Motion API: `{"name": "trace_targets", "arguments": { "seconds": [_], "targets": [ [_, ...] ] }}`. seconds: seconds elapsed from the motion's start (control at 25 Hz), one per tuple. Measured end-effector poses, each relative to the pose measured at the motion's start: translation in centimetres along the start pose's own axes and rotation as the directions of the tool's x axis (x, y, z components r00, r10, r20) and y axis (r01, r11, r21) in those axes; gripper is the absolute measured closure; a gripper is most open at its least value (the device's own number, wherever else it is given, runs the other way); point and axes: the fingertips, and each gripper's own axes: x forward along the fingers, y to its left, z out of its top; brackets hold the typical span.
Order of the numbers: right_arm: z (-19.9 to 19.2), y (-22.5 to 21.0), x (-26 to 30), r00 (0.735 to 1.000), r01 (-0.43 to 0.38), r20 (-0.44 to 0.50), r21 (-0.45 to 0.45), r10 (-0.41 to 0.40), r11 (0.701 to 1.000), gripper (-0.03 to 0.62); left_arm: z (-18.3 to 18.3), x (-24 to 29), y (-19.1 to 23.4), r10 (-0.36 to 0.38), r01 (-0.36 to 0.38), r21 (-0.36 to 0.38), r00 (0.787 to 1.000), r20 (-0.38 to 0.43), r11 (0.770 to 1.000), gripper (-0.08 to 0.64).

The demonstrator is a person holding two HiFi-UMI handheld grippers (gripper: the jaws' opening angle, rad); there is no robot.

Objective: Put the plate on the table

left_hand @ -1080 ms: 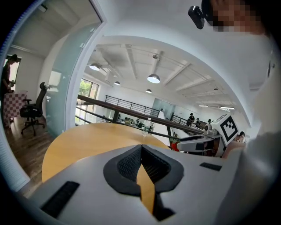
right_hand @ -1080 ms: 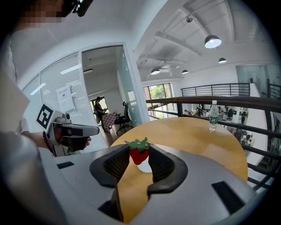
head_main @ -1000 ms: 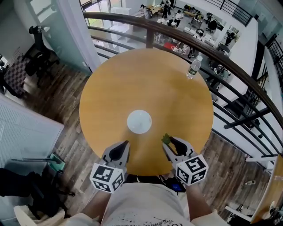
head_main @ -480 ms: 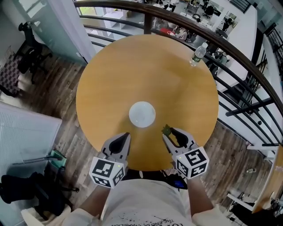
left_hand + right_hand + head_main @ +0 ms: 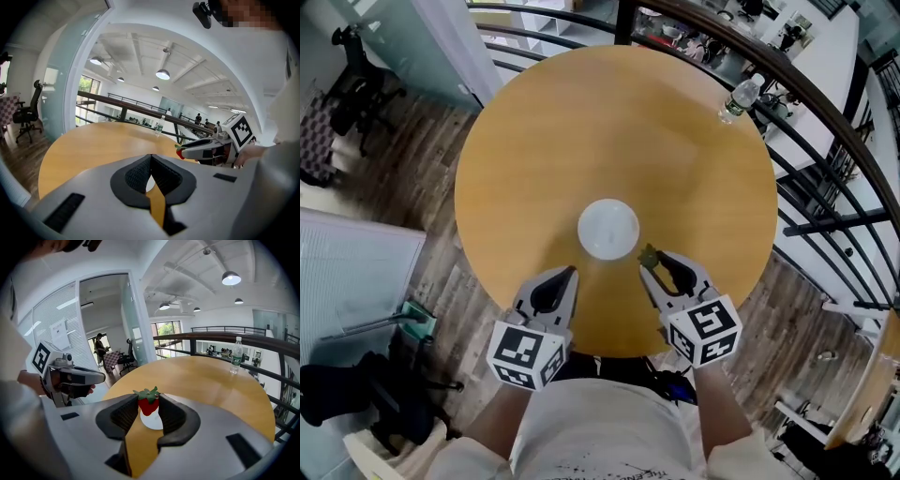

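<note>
A small white plate [image 5: 608, 228] lies flat near the middle of the round wooden table [image 5: 609, 112]. My right gripper [image 5: 650, 261] hovers just off the plate's near right rim, shut on a red strawberry [image 5: 148, 405] with green leaves held at the jaw tips. In the right gripper view the plate [image 5: 153, 422] shows below and beyond the berry. To the plate's near left my left gripper [image 5: 568, 275] has its jaws meeting at the tips, with nothing between them. The left gripper view shows the right gripper [image 5: 180, 151] with the berry at its tip.
A clear water bottle [image 5: 739, 100] stands at the table's far right edge. A dark railing [image 5: 825, 112] curves round behind the table, with a drop to a lower floor beyond. An office chair [image 5: 347, 70] stands at the far left.
The right gripper with the strawberry has edged closer to the plate. The head view has shifted forward, so the table sits higher in the frame. The left gripper has barely moved.
</note>
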Motion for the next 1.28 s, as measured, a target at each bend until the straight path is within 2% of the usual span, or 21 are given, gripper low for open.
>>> {"name": "trace_targets", "arguments": {
  "seconds": [0.6,1.28],
  "targets": [
    [-1.8,-2.1,6.4,0.998,-0.014,-0.067,0.021,0.016,1.000,0.443,-1.3,3.6,3.3,0.023,-0.025,-0.043,0.999,-0.036,0.999,0.537],
    [-5.5,-3.6,12.8,0.985,-0.016,-0.171,-0.013,0.013,1.000,0.443,-3.1,5.9,5.1,0.017,-0.023,-0.074,0.997,-0.070,0.997,0.537]
  ]
}}
